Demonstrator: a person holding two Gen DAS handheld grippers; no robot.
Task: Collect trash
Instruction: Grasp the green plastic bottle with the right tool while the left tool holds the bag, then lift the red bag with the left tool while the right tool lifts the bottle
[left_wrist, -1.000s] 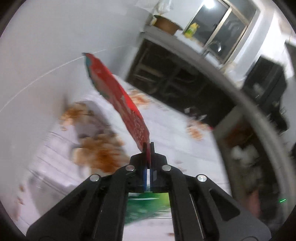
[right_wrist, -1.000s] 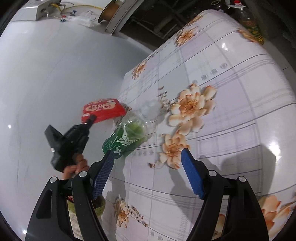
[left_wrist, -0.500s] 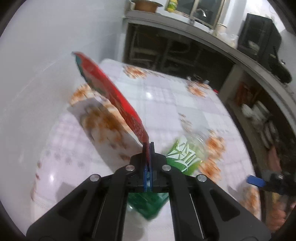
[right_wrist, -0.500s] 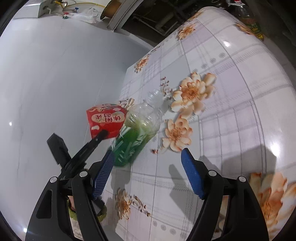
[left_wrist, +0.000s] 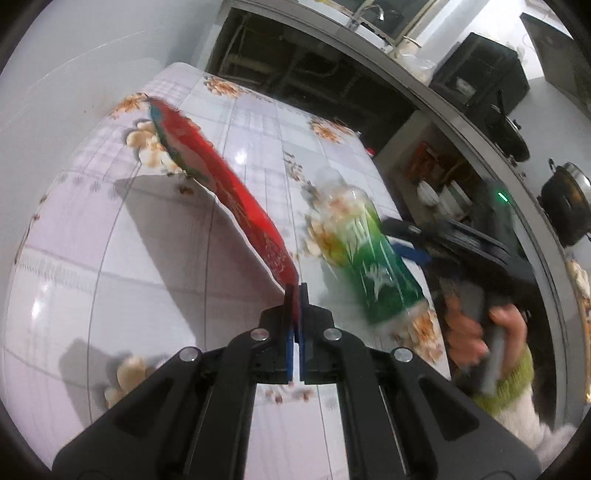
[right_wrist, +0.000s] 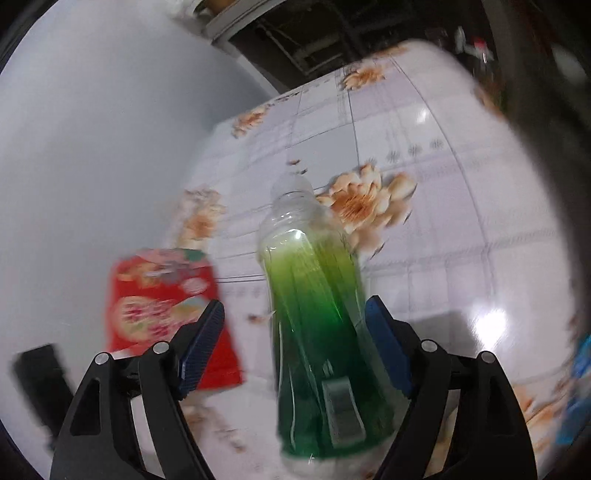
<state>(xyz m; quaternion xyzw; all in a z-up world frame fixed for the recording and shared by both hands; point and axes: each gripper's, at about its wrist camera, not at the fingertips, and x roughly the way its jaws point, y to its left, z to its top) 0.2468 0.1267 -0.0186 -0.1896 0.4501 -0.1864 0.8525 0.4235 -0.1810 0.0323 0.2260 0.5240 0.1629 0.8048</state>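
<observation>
Left gripper (left_wrist: 296, 291): blue pads pressed together on one corner of a flat red snack wrapper with printed pattern and a teal edge (left_wrist: 229, 195), the wrapper held edge-on and slanting up and away to the left above the glossy white floral-patterned tablecloth (left_wrist: 147, 266). Cast a grey shadow on the cloth directly beneath. Seen face-on in the right wrist view as a red rectangle (right_wrist: 162, 306), low on the left, beyond the left finger.

Right gripper (right_wrist: 295, 347): black fingers with blue ribbed pads spread wide, one on either side of a clear plastic bottle with a green label wrap (right_wrist: 317, 332). Bottle lay on its side on the cloth, base toward the camera, bare neck pointing away toward an orange flower print. Right pad (right_wrist: 388, 350) close against the bottle's side, possibly touching, though motion blur left that unclear; left pad (right_wrist: 201, 347) well apart from it.

In the left wrist view, same bottle (left_wrist: 364, 266) just right of the held wrapper, with the right gripper (left_wrist: 410, 253) at its far side and the person's hand (left_wrist: 476, 328), in a green knitted cuff, wrapped around the handle.

Behind the table: dark counter with shelves (left_wrist: 424, 122) and a black pot (left_wrist: 565, 199) at far right.
</observation>
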